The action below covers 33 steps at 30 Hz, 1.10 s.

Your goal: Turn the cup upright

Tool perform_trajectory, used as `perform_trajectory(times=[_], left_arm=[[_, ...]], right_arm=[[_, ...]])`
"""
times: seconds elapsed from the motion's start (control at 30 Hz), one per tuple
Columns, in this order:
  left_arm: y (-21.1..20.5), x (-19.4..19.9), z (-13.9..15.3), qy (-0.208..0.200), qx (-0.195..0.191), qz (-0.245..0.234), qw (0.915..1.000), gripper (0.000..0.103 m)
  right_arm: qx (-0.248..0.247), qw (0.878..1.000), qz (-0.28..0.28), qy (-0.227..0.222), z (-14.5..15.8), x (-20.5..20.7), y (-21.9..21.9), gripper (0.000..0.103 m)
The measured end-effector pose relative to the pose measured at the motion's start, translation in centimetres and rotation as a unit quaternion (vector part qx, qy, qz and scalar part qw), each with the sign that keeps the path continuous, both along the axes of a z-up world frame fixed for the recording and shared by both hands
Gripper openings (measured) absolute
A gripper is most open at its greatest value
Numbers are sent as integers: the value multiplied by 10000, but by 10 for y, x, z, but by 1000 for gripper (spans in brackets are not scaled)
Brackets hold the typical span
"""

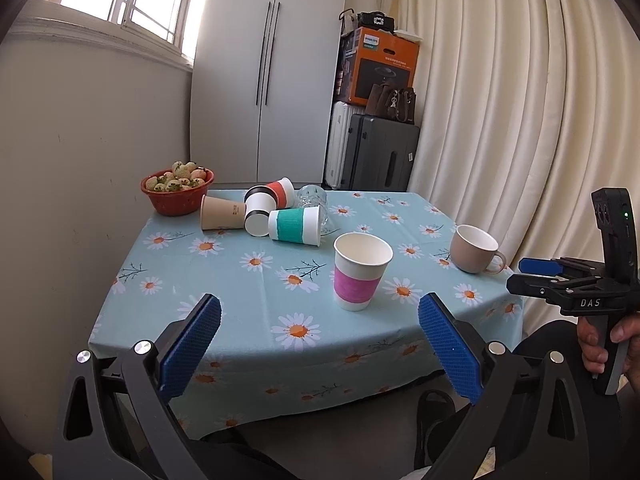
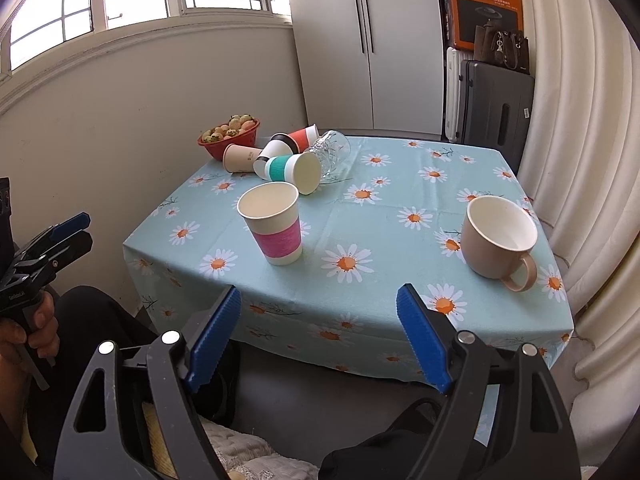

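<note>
A paper cup with a pink band [image 1: 360,272] [image 2: 273,228] stands upright near the table's front. A beige mug [image 1: 476,249] [image 2: 498,238] stands upright at the right. At the back left several cups lie on their sides: a green-banded cup [image 1: 295,226] [image 2: 294,169], a brown cup [image 1: 222,213] [image 2: 240,157], a black-and-white cup [image 1: 259,212] [image 2: 269,156], a red-banded cup [image 1: 276,191] [image 2: 300,136] and a clear glass [image 1: 314,200] [image 2: 332,152]. My left gripper [image 1: 320,344] is open and empty, held in front of the table. My right gripper [image 2: 320,336] is open and empty, also in front of the table.
A red bowl of strawberries [image 1: 177,192] [image 2: 229,138] sits at the back left corner. The table has a blue daisy cloth [image 1: 260,280] [image 2: 380,220]. A wall is on the left, a curtain on the right, a cabinet and suitcases behind.
</note>
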<state>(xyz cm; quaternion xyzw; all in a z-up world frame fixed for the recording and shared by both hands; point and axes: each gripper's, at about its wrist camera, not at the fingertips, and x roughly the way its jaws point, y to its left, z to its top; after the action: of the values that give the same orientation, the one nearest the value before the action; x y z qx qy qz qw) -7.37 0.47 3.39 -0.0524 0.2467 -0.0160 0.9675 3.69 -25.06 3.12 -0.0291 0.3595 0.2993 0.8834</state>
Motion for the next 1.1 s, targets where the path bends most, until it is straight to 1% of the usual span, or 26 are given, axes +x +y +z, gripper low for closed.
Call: perform_trajectory(times=[0.17, 0.3, 0.43, 0.57, 0.8, 1.1], left_arm=[[3, 4, -3, 73, -100, 55, 9999, 97], [2, 6, -4, 125, -81, 33, 9999, 97], [-3, 8, -6, 195, 3, -24, 9998, 97], [-4, 10, -7, 236, -11, -44, 9997, 97], [-6, 13, -8, 287, -6, -12, 9996, 97], [-3, 14, -10, 327, -84, 20, 9994, 97]], right_arm=[[123, 9998, -54, 140, -3, 7, -3, 80], [149, 9997, -121, 174, -4, 9, -2, 80], [61, 9998, -177, 66, -4, 6, 1, 80], [-19, 9999, -167, -28, -4, 3, 3, 80], [69, 9998, -182, 38, -4, 4, 0, 80], [58, 9997, -244, 47, -4, 5, 0, 80]])
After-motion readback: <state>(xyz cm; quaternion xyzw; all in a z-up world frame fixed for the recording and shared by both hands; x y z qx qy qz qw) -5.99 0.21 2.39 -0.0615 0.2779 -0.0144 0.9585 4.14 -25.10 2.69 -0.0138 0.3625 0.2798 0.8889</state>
